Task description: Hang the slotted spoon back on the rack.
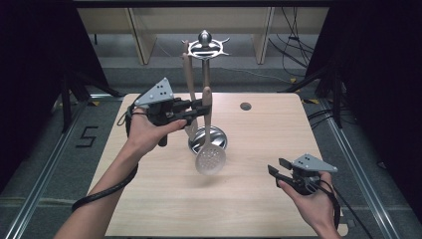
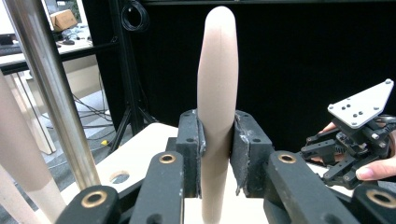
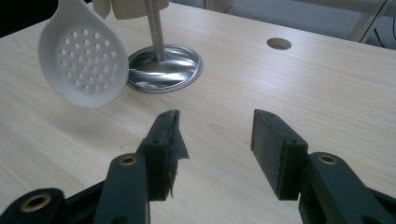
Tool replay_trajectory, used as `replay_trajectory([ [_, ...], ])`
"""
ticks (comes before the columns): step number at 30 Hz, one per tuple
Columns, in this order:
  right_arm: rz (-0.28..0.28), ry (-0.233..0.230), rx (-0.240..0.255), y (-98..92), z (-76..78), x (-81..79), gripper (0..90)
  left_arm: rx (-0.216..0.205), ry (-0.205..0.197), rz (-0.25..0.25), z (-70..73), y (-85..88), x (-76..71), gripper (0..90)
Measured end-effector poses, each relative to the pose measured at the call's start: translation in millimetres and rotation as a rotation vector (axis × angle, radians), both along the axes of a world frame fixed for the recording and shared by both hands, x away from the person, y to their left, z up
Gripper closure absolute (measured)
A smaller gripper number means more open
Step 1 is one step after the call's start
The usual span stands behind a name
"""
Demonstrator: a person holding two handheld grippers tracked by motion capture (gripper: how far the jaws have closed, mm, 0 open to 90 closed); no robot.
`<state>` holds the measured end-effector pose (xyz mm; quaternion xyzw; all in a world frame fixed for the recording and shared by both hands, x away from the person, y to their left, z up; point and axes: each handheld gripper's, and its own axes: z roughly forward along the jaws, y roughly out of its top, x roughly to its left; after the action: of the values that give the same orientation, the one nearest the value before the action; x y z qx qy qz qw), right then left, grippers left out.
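My left gripper (image 1: 203, 105) is shut on the wooden handle of a slotted spoon (image 1: 209, 158), held upright above the table with its white perforated head down. In the left gripper view the handle (image 2: 216, 93) stands clamped between the two black jaws. Just behind it rises the metal utensil stand (image 1: 206, 50), with a round base (image 1: 217, 137) and hooks on top; another wooden-handled utensil (image 1: 188, 74) hangs from it. My right gripper (image 1: 276, 167) is open at the table's front right, nothing between its jaws. The right gripper view shows the spoon head (image 3: 84, 65) and stand base (image 3: 163, 70) ahead.
The light wooden table (image 1: 259, 199) has a small round hole (image 1: 245, 106) near its far edge. Black curtains flank both sides, with cables and tripod legs on the floor behind. Wide bare tabletop lies in front of the stand.
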<state>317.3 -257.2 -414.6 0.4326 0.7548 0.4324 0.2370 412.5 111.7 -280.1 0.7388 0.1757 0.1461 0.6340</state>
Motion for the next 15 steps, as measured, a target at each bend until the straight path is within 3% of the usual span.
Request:
replay_trajectory([
  [3,0.000,0.001,-0.002,-0.4,-0.5,0.0,52.1,0.006,-0.006,-0.002,2.7,-0.1,1.2,73.8],
  [4,-0.031,0.027,0.029,2.3,-1.1,-2.4,52.1,0.007,-0.008,-0.005,3.8,-0.2,1.6,73.8],
  [6,-0.023,0.034,0.026,1.6,-0.5,-2.6,52.0,0.005,-0.013,-0.003,6.1,-0.2,2.2,73.8],
  [14,-0.029,0.047,0.031,2.5,-1.9,-2.2,51.9,0.000,-0.019,-0.002,12.2,-1.2,6.8,73.8],
  [15,-0.016,0.028,0.029,1.9,-2.8,-0.4,51.9,-0.001,-0.020,-0.003,12.8,-1.3,7.6,73.8],
])
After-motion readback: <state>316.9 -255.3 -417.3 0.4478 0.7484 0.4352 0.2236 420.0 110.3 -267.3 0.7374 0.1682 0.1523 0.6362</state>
